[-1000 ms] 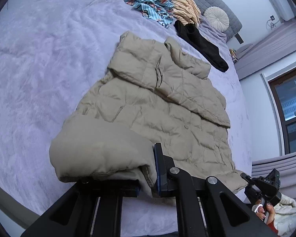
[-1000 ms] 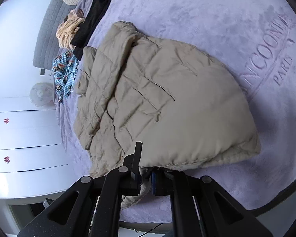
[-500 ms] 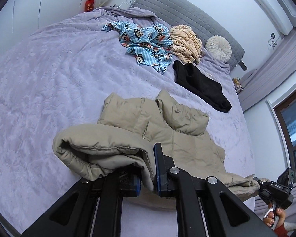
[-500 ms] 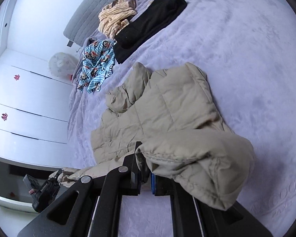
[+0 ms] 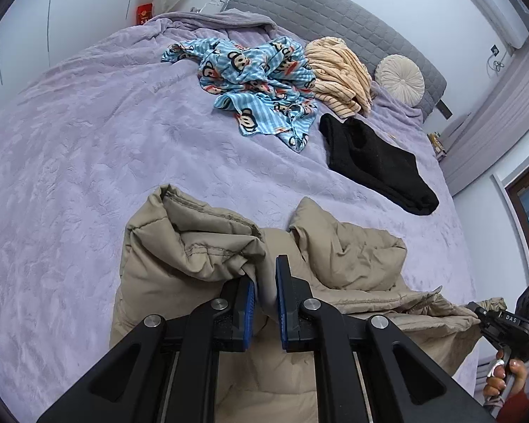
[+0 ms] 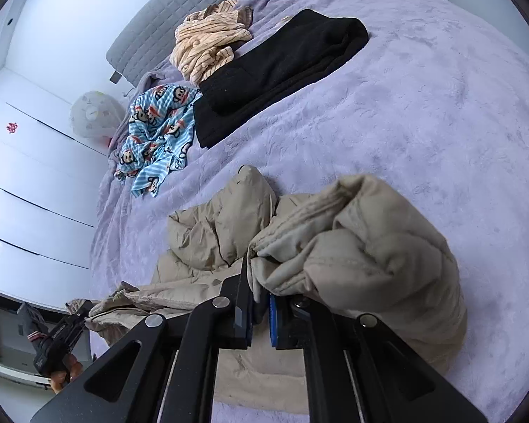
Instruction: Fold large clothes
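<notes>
Left gripper (image 5: 265,294): angled down toward the bed, jaws pinching a fold of the tan puffer jacket (image 5: 201,246).
Right gripper (image 6: 261,303): tilted down likewise, jaws clamped on another bunched edge of the jacket.
Jacket: lies crumpled on the purple bedspread (image 5: 88,148), near the foot of the bed, its held edges lifted.
Right hand (image 5: 504,377): grips its handle at the frame's edge.
Beyond: a blue cartoon garment (image 5: 257,81) and a black garment (image 5: 374,162).

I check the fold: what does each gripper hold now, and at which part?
Both hold the jacket: the left gripper and the right gripper each pinch a bunched fold at its stitched edge.
</notes>
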The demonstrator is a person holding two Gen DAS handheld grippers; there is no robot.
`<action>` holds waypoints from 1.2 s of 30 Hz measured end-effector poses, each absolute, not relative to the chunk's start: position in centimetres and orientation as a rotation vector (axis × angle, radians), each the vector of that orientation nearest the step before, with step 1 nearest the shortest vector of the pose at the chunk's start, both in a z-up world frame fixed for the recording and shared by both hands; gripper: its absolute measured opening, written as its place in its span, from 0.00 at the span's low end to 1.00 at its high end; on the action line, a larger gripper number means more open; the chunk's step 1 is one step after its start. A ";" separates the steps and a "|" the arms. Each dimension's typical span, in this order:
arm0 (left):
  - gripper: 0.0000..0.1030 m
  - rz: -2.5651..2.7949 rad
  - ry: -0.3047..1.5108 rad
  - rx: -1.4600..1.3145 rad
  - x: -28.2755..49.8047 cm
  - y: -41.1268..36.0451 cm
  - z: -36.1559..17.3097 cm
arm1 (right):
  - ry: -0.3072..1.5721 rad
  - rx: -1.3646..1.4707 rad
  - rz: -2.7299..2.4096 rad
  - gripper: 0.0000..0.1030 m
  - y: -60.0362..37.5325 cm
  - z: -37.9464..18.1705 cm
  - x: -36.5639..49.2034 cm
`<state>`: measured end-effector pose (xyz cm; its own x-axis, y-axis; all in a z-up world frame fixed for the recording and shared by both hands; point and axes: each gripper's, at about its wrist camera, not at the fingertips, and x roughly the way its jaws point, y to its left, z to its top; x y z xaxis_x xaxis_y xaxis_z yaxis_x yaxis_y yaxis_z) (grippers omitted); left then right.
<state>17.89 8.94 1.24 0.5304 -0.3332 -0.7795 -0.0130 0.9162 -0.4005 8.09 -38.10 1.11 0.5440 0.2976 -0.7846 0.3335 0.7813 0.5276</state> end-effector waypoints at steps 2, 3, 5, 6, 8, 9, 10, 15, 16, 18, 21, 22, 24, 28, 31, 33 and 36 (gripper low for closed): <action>0.12 -0.185 1.011 -0.373 19.3 8.6 -0.2 | 1.035 0.702 -0.030 0.07 -38.3 -0.1 9.8; 0.12 -0.177 1.020 -0.368 20.0 8.5 -1.1 | 1.047 0.705 -0.033 0.07 -38.5 -1.0 10.8; 0.12 -0.160 1.045 -0.352 21.4 8.0 -3.3 | 1.064 0.715 -0.040 0.07 -38.8 -2.9 12.3; 0.12 -0.151 1.061 -0.341 22.1 7.8 -4.5 | 1.075 0.724 -0.045 0.07 -39.0 -4.1 13.0; 0.12 -0.136 1.084 -0.318 22.9 7.3 -6.6 | 1.094 0.740 -0.060 0.07 -39.2 -6.4 14.1; 0.12 -0.130 1.092 -0.306 23.3 7.0 -7.4 | 1.102 0.753 -0.068 0.07 -39.3 -7.5 14.4; 0.12 -0.125 1.094 -0.294 23.4 6.8 -8.1 | 1.108 0.772 -0.073 0.07 -39.5 -8.5 14.6; 0.12 -0.097 1.086 -0.275 24.1 6.4 -10.1 | 1.105 0.818 -0.055 0.07 -39.9 -11.6 15.0; 0.12 -0.090 1.080 -0.274 24.0 6.4 -10.1 | 1.099 0.833 -0.050 0.07 -40.1 -11.9 15.0; 0.13 -0.076 1.050 -0.259 23.5 6.3 -9.4 | 1.093 0.851 -0.043 0.09 -40.2 -11.8 14.9; 0.57 -0.053 0.987 -0.193 22.0 6.3 -7.0 | 1.068 0.852 -0.028 0.20 -40.2 -10.5 14.2; 0.88 -0.039 0.942 -0.170 21.2 6.5 -5.8 | 1.057 0.848 -0.024 0.34 -40.2 -9.8 13.8; 0.93 -0.025 0.847 -0.123 19.8 6.6 -3.6 | 1.026 0.831 -0.020 0.69 -40.1 -8.3 13.0; 0.84 -0.110 0.909 -0.080 20.7 6.0 -3.4 | 0.999 0.713 0.008 0.39 -38.9 -5.2 12.1; 0.45 -0.164 0.998 -0.027 21.6 4.4 -5.6 | 1.094 0.587 0.075 0.17 -36.9 -5.7 13.2; 0.45 -0.126 1.006 0.016 22.0 3.7 -7.4 | 1.153 0.478 0.068 0.16 -35.9 -6.8 14.3; 0.45 -0.062 1.053 -0.015 23.7 4.0 -10.3 | 1.198 0.385 0.013 0.12 -36.2 -9.5 15.5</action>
